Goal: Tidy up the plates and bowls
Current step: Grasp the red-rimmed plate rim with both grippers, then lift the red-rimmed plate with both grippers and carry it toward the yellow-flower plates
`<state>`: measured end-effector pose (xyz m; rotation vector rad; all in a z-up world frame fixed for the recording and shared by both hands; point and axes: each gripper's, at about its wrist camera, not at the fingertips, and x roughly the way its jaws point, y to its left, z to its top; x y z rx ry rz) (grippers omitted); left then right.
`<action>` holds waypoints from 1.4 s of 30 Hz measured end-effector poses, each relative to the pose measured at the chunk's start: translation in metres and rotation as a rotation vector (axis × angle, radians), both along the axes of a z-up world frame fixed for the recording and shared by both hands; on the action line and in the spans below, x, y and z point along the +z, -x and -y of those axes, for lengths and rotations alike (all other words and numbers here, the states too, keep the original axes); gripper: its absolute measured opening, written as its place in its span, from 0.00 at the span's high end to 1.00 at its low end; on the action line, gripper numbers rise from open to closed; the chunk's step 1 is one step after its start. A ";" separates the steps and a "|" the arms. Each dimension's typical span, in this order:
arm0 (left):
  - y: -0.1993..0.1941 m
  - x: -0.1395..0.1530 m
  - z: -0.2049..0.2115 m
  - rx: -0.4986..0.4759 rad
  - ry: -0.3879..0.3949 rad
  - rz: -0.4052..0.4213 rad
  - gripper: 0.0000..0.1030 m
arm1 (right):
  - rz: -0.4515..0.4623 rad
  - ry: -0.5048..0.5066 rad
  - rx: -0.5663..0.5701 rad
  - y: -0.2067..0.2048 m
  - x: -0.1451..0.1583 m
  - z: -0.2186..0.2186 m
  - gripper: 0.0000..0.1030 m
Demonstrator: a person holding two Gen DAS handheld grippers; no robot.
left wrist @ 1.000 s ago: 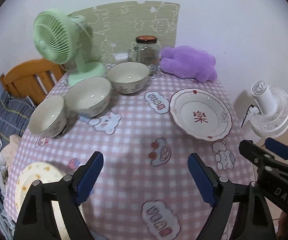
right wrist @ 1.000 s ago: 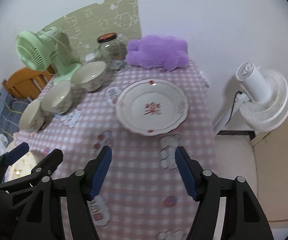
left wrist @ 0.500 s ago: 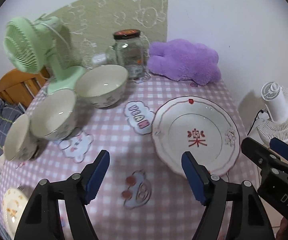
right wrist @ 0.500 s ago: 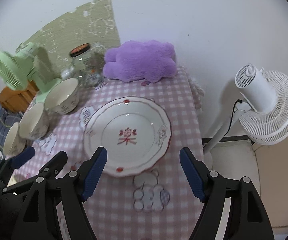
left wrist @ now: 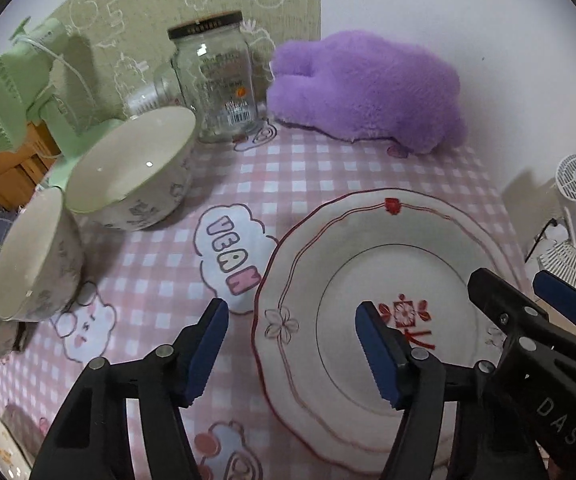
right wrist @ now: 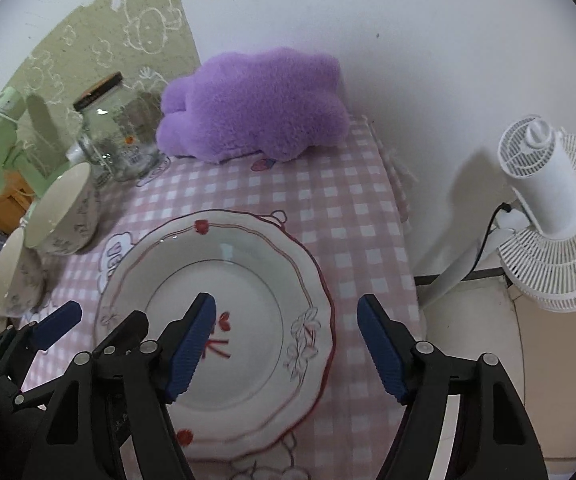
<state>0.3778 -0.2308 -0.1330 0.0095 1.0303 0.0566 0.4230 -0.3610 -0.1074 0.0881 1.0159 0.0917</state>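
Here both sets of jaws are closing, unclamped, each straddling an opposite rim of the plate [left wrist: 372,264].

I'm facing a plain white wall [right wrist: 428,60] with a green cartoon sheet [left wrist: 207,0] stuck on it (a white fan [right wrist: 548,216] is standing alongside).

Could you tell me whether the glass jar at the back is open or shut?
Shut. The jar stands upright with its dark lid seated on top; it looks empty, the wall showing through the glass.
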 end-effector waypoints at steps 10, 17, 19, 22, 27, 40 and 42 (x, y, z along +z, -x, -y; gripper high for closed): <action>-0.010 -0.014 0.007 -0.032 -0.012 -0.004 0.47 | -0.037 -0.008 -0.011 -0.014 -0.025 -0.005 0.44; -0.008 -0.013 0.003 -0.049 0.023 -0.032 0.47 | -0.040 0.003 -0.029 -0.008 -0.021 -0.009 0.44; -0.001 -0.011 0.003 -0.055 0.023 -0.041 0.47 | -0.050 0.000 -0.032 -0.003 -0.020 -0.010 0.44; 0.009 -0.010 0.001 -0.062 0.025 -0.052 0.47 | -0.065 0.003 -0.035 0.008 -0.019 -0.011 0.44; 0.032 -0.006 -0.006 -0.067 0.026 -0.074 0.47 | -0.088 0.008 -0.038 0.035 -0.015 -0.017 0.44; 0.114 0.004 -0.038 -0.064 -0.006 -0.099 0.47 | -0.151 0.017 -0.022 0.120 -0.007 -0.056 0.44; 0.127 0.004 -0.043 -0.066 0.002 -0.108 0.47 | -0.156 0.018 -0.019 0.130 -0.006 -0.060 0.44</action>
